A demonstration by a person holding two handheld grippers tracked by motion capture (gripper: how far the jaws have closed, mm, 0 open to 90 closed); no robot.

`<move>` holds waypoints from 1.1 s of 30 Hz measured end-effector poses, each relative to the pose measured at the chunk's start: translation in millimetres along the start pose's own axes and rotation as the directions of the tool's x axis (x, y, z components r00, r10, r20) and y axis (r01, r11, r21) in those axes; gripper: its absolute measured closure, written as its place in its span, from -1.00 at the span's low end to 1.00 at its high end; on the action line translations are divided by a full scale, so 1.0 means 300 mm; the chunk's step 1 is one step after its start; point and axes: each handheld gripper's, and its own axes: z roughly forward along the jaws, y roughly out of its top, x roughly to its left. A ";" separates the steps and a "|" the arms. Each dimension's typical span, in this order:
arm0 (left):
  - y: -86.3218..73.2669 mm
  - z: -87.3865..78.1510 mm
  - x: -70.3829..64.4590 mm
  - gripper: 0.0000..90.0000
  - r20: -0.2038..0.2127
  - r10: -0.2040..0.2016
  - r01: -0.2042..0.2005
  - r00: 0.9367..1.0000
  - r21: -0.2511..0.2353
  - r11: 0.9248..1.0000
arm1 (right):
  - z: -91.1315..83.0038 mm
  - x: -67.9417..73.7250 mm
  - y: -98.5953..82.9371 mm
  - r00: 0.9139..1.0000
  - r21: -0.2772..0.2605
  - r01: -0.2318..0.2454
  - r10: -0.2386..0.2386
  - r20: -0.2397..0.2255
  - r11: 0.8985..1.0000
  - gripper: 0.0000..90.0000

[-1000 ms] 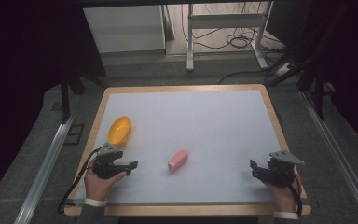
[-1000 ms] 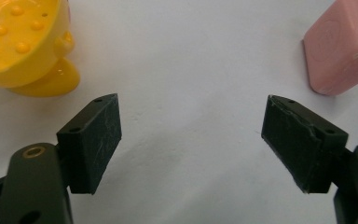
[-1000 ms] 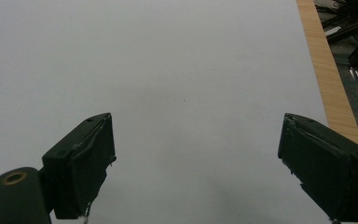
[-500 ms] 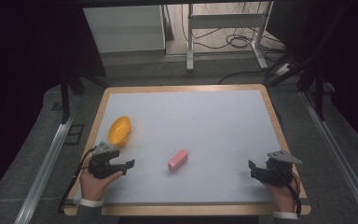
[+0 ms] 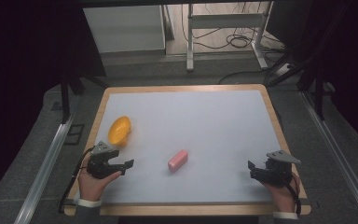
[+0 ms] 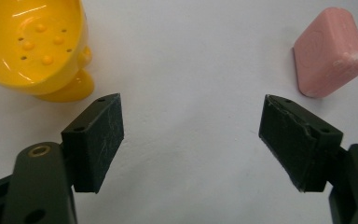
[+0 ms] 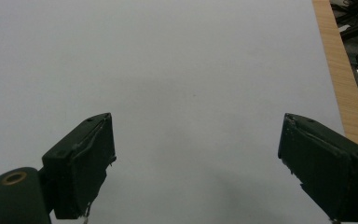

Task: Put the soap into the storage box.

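The left gripper (image 5: 127, 164) sits low over the white mat (image 5: 205, 116) near the table's (image 5: 265, 93) near-left corner, held in the person's left hand (image 5: 93, 179), its jaws spread wide with nothing between them. In the left gripper view (image 6: 191, 135) the gap between the jaws frames bare mat. The pink soap (image 5: 177, 159) lies ahead of this gripper and off to its right, near but not touching; in the left gripper view the soap (image 6: 330, 51) lies flat beyond the right jaw's tip. The yellow dish (image 5: 120, 130) stands just beyond the left gripper, on its left side; in the left gripper view the dish (image 6: 32, 42) shows a dimpled, perforated inside and a small foot, close ahead of the left jaw and apart from it. The right gripper (image 5: 251, 169), held in the right hand (image 5: 283, 193), rests near the near-right corner, well apart from the soap, which lies off to its left. Its jaws are likewise wide apart and empty, and the right gripper view (image 7: 196, 154) shows plain mat ahead and the table's wooden rim (image 7: 338, 65) on the right.
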 end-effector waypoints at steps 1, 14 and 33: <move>0.003 -0.001 -0.004 -0.50 0.002 0.008 -0.008 1.000 0.001 1.000 | -0.001 0.000 0.000 1.000 -0.001 0.000 0.000 0.000 1.000 -0.77; 0.035 -0.015 -0.057 -0.48 0.009 0.036 -0.036 0.999 0.008 0.999 | -0.015 -0.003 0.003 1.000 -0.016 -0.007 0.007 -0.009 1.000 -0.77; 0.153 0.013 -0.155 -0.48 0.024 0.126 -0.128 0.992 0.072 0.989 | -0.022 -0.015 -0.003 1.000 -0.025 -0.017 0.017 -0.011 1.000 -0.77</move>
